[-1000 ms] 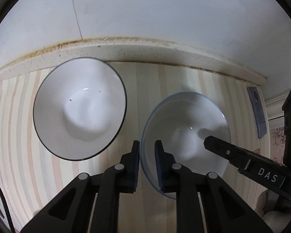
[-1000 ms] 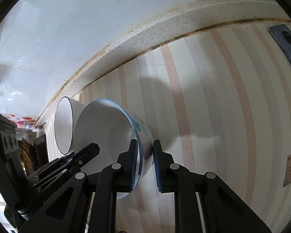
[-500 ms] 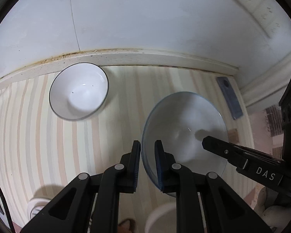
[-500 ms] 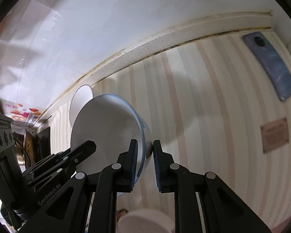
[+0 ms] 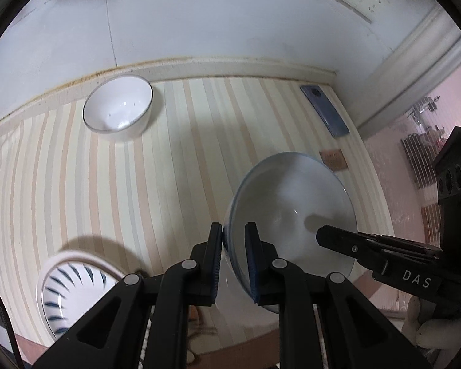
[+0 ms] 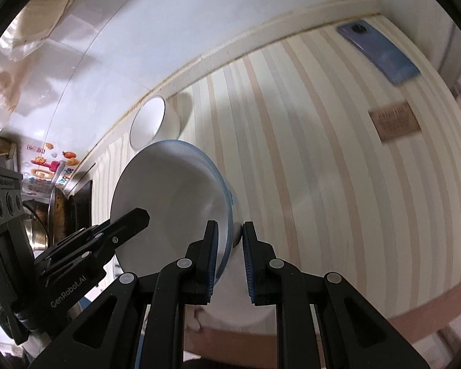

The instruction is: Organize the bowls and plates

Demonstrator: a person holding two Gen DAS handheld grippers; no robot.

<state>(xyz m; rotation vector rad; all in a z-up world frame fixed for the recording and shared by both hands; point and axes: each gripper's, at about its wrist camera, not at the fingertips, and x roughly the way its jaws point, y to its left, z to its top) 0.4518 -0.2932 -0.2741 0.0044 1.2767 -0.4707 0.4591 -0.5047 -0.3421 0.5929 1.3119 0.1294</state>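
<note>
A blue-rimmed white bowl (image 5: 292, 212) hangs in the air above the striped table, held by both grippers. My left gripper (image 5: 233, 240) is shut on its near-left rim. My right gripper (image 6: 229, 240) is shut on the opposite rim of the same bowl (image 6: 169, 203). A white bowl with a thin dark rim (image 5: 118, 109) stands on the table by the back wall; it also shows in the right wrist view (image 6: 147, 123). A white plate with blue stripes (image 5: 73, 289) lies at the table's near-left edge.
A blue phone (image 5: 324, 110) lies at the back right by the wall, and a small brown card (image 5: 333, 160) lies in front of it. The striped table (image 5: 169, 169) ends at a raised ledge against the white wall. Kitchen clutter (image 6: 40, 178) stands past the table's left end.
Both grippers have lifted the blue-rimmed bowl up and pulled it back toward the front edge. The dark-rimmed bowl now looks farther away, and the striped plate has come into view.
</note>
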